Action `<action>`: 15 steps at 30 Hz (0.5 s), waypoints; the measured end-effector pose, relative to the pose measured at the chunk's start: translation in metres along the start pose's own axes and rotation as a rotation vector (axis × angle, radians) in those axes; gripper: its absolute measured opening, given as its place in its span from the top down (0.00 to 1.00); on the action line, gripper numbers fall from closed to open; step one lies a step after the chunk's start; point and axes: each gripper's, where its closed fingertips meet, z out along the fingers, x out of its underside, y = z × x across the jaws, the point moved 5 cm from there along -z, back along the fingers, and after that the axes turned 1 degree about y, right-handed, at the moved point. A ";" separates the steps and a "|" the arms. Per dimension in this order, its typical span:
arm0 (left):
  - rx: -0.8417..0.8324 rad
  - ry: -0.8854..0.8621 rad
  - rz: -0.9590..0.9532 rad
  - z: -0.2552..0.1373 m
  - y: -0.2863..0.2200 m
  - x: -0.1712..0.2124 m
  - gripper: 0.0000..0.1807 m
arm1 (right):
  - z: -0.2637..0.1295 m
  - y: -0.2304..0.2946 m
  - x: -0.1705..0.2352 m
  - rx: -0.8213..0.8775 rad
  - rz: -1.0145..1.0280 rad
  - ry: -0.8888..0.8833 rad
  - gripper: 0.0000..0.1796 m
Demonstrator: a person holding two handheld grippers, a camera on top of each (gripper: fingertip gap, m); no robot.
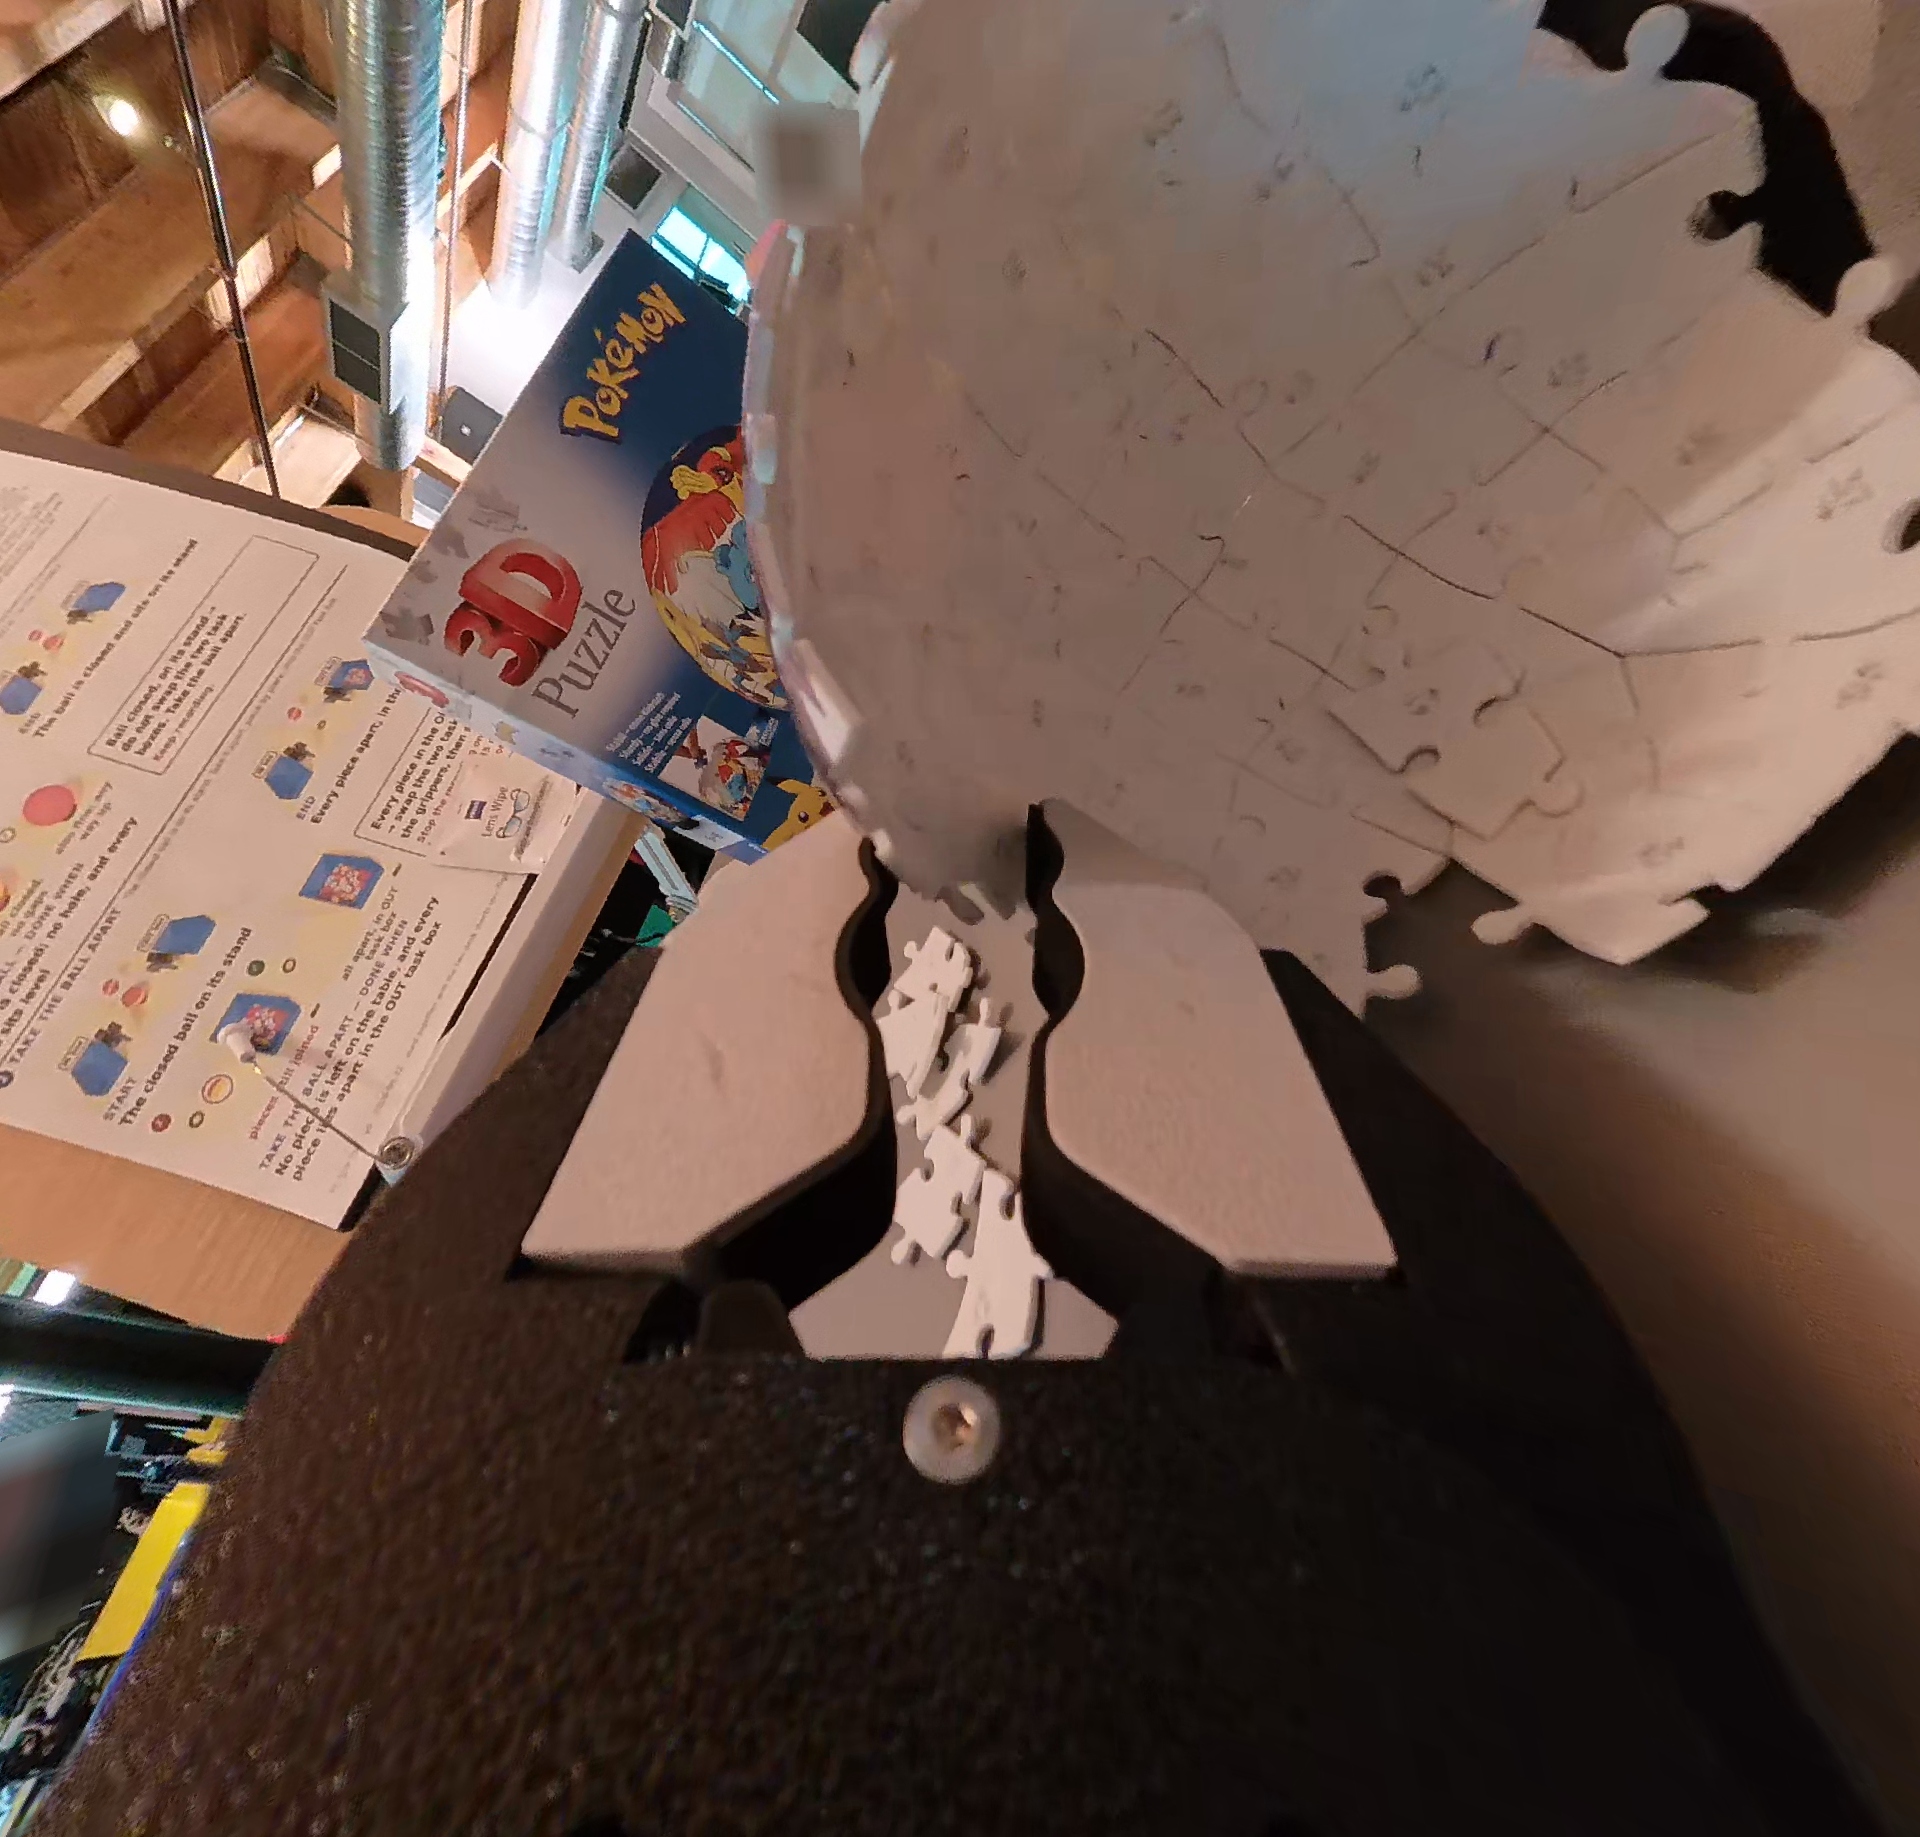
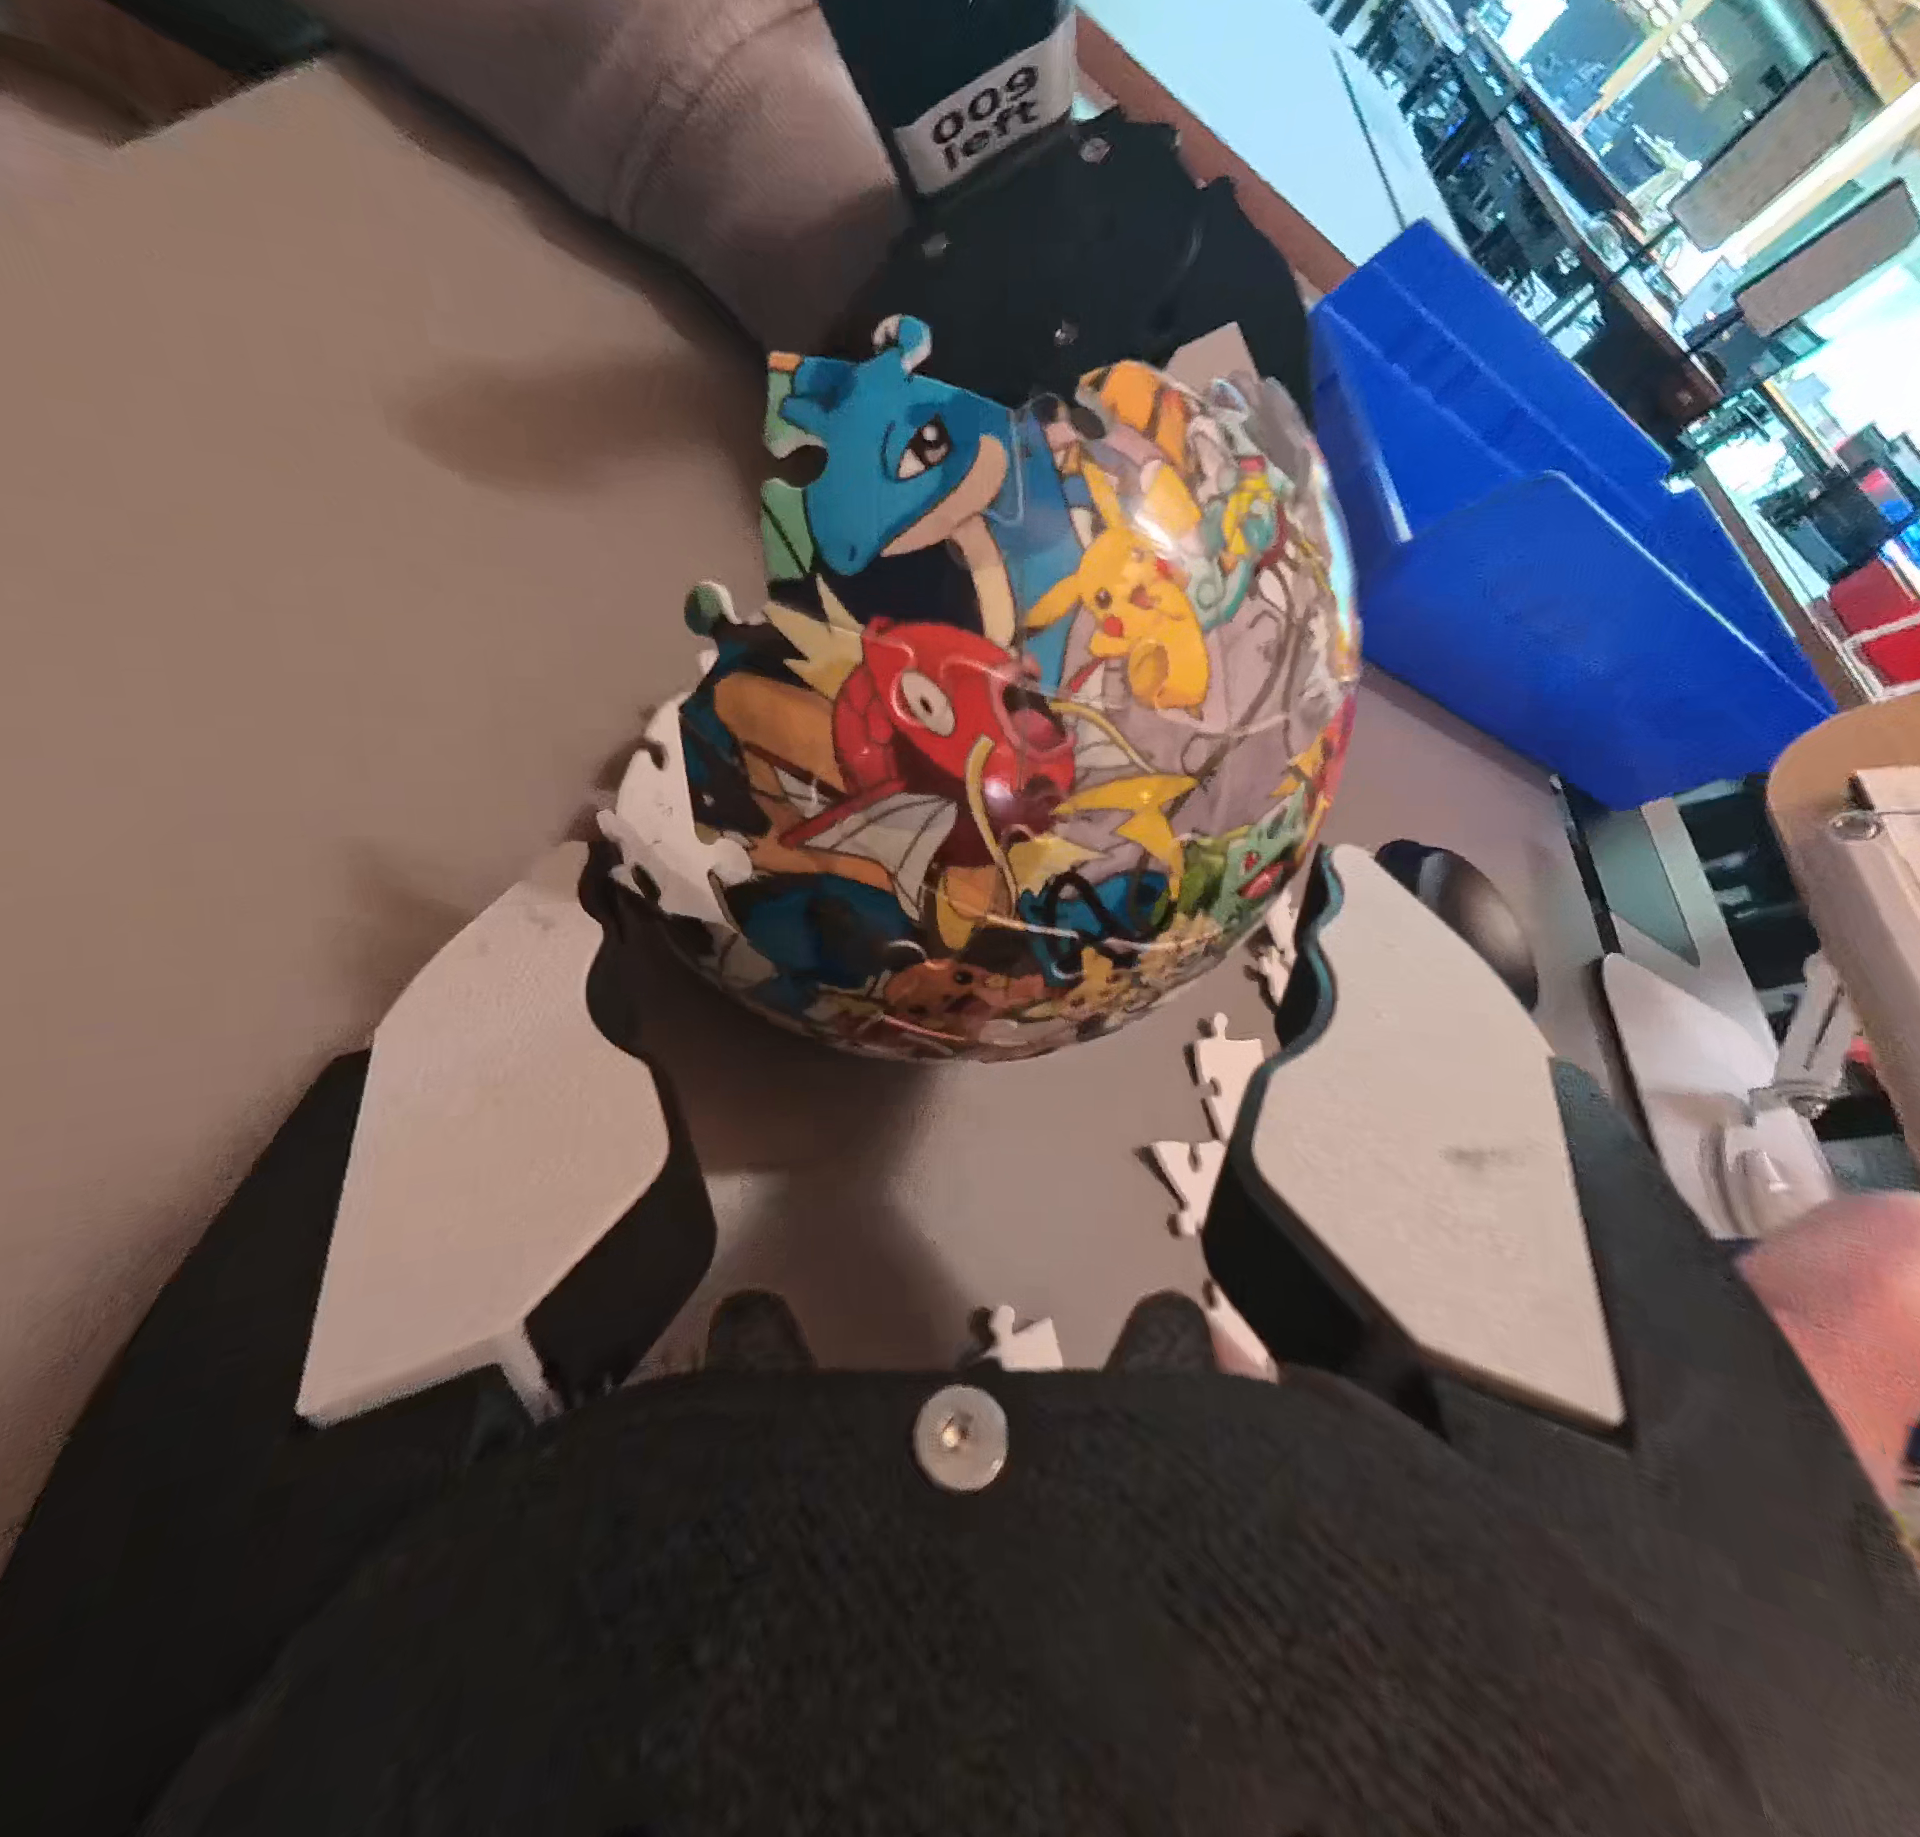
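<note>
A partly taken-apart puzzle ball (image 2: pixel 1039 696) with colourful cartoon creatures hangs just above the grey table (image 2: pixel 260 540). My right gripper (image 2: pixel 956 894) spans its lower half, jaws wide, both fingertips pressing its sides. My left gripper (image 1: pixel 956 852) is pinched on the shell's rim, and the left wrist view shows the white inner side of the shell (image 1: pixel 1299 437) with its jagged open edge. The left gripper also shows behind the ball in the right wrist view (image 2: pixel 1060 260). Loose white pieces (image 1: pixel 956 1112) lie on the table under both grippers (image 2: pixel 1205 1081).
The blue puzzle box (image 1: pixel 582 592) stands behind the ball beside a printed instruction sheet (image 1: pixel 187 800) on a wooden board. A blue bin (image 2: pixel 1538 561) sits at the table's right. A person's grey sleeve (image 2: pixel 675 73) is behind the left gripper.
</note>
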 end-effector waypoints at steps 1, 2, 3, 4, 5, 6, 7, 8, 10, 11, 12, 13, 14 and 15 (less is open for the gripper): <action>0.000 0.002 0.007 0.001 0.000 0.000 0.87 | 0.002 0.000 0.002 0.000 -0.029 0.026 0.32; 0.001 0.001 0.010 0.001 0.000 0.000 0.87 | 0.003 -0.001 0.004 0.001 -0.057 0.053 0.30; 0.000 0.000 0.011 0.002 0.000 0.000 0.87 | 0.004 -0.002 0.005 0.007 -0.091 0.077 0.30; -0.006 -0.001 0.014 0.002 0.000 0.000 0.87 | 0.005 -0.003 0.005 0.021 -0.135 0.086 0.29; -0.014 0.001 0.020 0.002 0.001 0.000 0.87 | 0.006 -0.004 0.003 0.040 -0.178 0.080 0.28; -0.020 0.002 0.022 0.002 0.001 0.001 0.86 | 0.007 -0.005 0.000 0.066 -0.213 0.072 0.25; -0.026 0.006 0.024 0.002 0.001 0.001 0.86 | 0.007 -0.006 -0.002 0.091 -0.242 0.074 0.25; -0.030 0.010 0.029 0.002 0.001 0.001 0.85 | 0.006 -0.005 -0.003 0.115 -0.266 0.082 0.25; -0.037 0.021 0.037 0.003 0.001 0.002 0.84 | 0.006 -0.002 -0.005 0.167 -0.342 0.117 0.27; -0.041 0.029 0.039 0.004 0.001 0.002 0.84 | 0.007 -0.001 -0.006 0.210 -0.391 0.143 0.27; -0.039 0.033 0.039 0.005 0.001 0.002 0.83 | 0.008 0.000 -0.007 0.233 -0.434 0.173 0.27; -0.040 0.028 0.035 0.005 0.001 0.001 0.83 | 0.009 0.002 -0.009 0.248 -0.460 0.186 0.27; -0.036 0.025 0.031 0.005 0.001 0.001 0.83 | 0.010 0.003 -0.012 0.260 -0.489 0.201 0.27; -0.036 0.031 0.031 0.005 0.001 0.001 0.82 | 0.010 0.004 -0.014 0.274 -0.525 0.208 0.28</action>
